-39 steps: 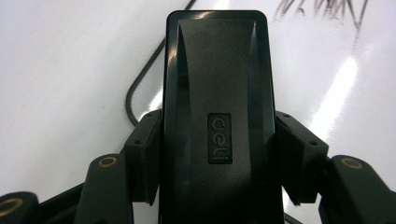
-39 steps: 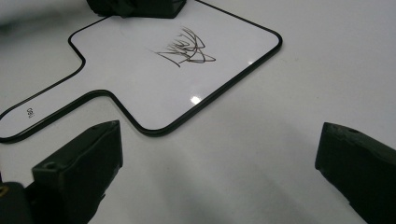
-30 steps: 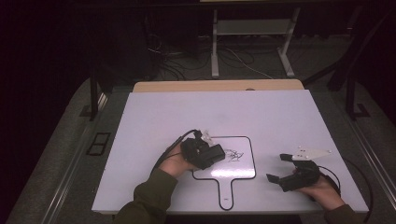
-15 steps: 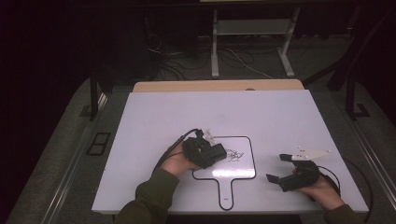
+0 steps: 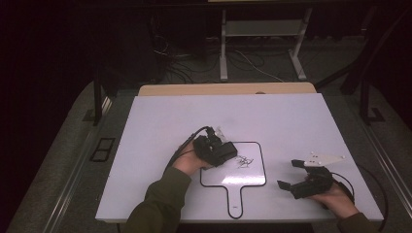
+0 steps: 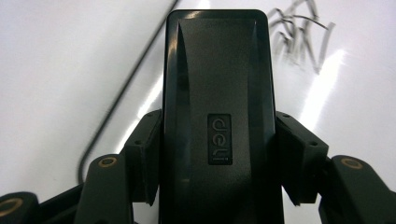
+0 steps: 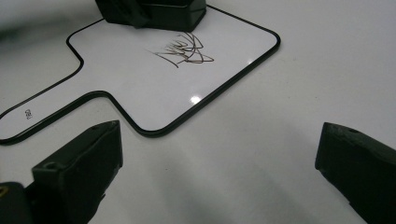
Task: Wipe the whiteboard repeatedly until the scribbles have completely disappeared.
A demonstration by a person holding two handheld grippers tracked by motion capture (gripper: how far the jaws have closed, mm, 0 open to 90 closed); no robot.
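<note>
1. High view: left gripper clamps a black eraser over the left part of the paddle-shaped whiteboard, just beside the scribble. Right gripper rests well apart on the white table.
2. Left gripper view: jaws grip the eraser by both sides; scribble just beyond it.
3. Right gripper view: jaws wide, nothing between them; whiteboard and scribble ahead, the eraser behind it.

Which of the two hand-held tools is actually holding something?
The left tool, over the small whiteboard, clamps a black eraser. The right tool stands open and empty.
</note>
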